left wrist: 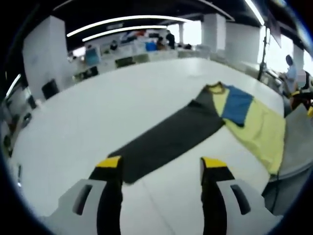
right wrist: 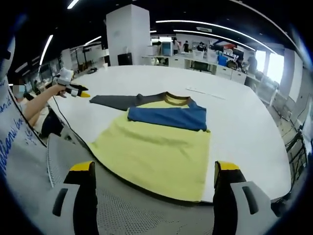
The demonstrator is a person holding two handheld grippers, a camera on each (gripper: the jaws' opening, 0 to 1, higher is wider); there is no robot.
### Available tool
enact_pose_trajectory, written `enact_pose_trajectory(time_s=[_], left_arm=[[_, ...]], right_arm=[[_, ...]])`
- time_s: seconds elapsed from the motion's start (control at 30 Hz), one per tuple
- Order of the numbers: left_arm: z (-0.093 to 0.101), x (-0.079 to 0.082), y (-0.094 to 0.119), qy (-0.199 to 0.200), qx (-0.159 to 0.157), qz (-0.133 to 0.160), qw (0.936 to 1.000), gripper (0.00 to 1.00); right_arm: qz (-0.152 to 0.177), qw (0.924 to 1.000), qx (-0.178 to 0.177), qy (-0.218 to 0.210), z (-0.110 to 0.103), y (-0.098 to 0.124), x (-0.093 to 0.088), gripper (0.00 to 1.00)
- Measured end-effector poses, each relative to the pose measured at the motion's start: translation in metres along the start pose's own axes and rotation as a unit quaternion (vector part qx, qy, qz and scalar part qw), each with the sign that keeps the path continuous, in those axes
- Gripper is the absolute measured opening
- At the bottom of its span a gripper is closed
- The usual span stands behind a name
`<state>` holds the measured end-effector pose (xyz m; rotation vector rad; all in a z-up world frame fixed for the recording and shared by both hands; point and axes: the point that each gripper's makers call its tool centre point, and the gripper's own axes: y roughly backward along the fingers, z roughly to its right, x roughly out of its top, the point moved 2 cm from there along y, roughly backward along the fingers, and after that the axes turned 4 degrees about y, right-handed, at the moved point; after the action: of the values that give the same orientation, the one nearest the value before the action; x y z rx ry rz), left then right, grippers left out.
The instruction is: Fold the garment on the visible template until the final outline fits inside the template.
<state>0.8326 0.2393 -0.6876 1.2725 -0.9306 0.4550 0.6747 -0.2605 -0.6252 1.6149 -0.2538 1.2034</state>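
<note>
Yellow, blue and grey garment (right wrist: pixel 161 142) lies flat; both grippers (left wrist: pixel 161 169) (right wrist: pixel 154 174) gape wide, empty

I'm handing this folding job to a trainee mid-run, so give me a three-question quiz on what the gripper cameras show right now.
1. True or false: the left gripper is open and holds nothing.
2. Which colour is the sleeve folded across the shirt's chest? A blue, B red, C white.
3. Fill in: the outstretched grey sleeve lies flat on the white ____.

Key: 1 true; 2 A; 3 table.
</note>
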Motion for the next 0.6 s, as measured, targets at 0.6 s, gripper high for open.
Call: enact_pose_trajectory(time_s=[0.6], left_arm=[[-0.026,-0.006,-0.011,0.002,0.009,-0.021,0.9997,0.57]], right_arm=[[-0.009,0.9999,0.005,0.008,-0.001,-0.005,0.008,1.0]])
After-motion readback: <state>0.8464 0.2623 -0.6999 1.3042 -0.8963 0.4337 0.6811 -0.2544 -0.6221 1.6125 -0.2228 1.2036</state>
